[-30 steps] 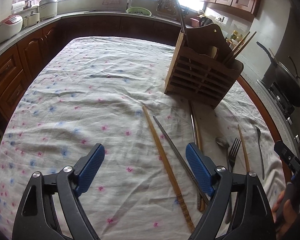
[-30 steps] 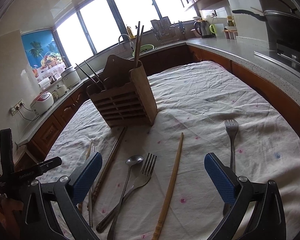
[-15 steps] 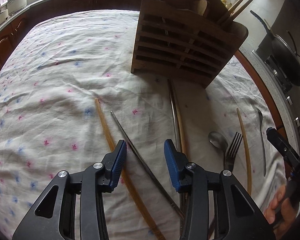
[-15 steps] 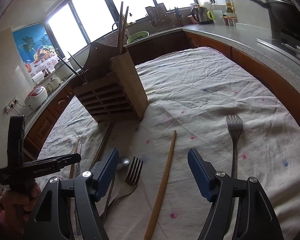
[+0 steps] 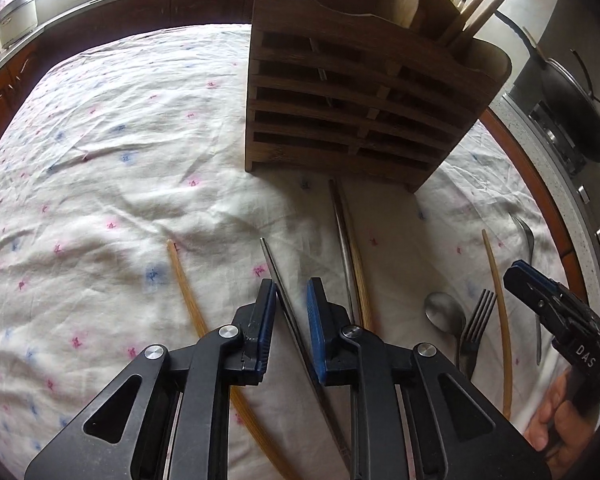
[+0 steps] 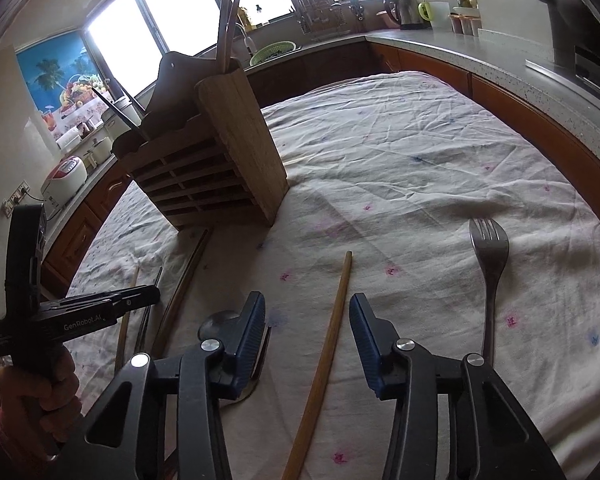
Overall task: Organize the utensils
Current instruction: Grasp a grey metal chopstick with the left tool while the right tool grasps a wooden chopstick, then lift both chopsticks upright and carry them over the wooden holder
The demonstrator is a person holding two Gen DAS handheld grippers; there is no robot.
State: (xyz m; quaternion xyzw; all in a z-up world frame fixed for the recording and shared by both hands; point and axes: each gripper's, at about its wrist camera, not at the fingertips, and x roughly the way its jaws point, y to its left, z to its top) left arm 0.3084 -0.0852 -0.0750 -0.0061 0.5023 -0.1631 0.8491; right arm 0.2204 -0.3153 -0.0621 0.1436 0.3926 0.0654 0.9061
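A wooden utensil holder (image 5: 360, 92) (image 6: 216, 152) stands on the flowered tablecloth with chopsticks sticking out of it. My left gripper (image 5: 291, 292) hangs low over a thin metal chopstick (image 5: 276, 272) that runs between its closing jaws; a narrow gap still shows beside the right pad. My right gripper (image 6: 306, 304) straddles a wooden chopstick (image 6: 336, 320), jaws closing and both pads clear of it. A spoon (image 5: 444, 312) and a fork (image 5: 476, 320) lie between the two grippers. A second fork (image 6: 490, 264) lies to the right.
Another wooden chopstick (image 5: 188, 300) lies left of the left gripper, and a metal-and-wood pair (image 5: 352, 260) lies in front of the holder. A wok (image 5: 572, 108) sits on the stove past the table's right edge. Counters with rice cookers (image 6: 66, 178) ring the table.
Both grippers have come forward and down toward the cloth and their jaws have narrowed. The left now straddles the metal chopstick, the right the wooden one.
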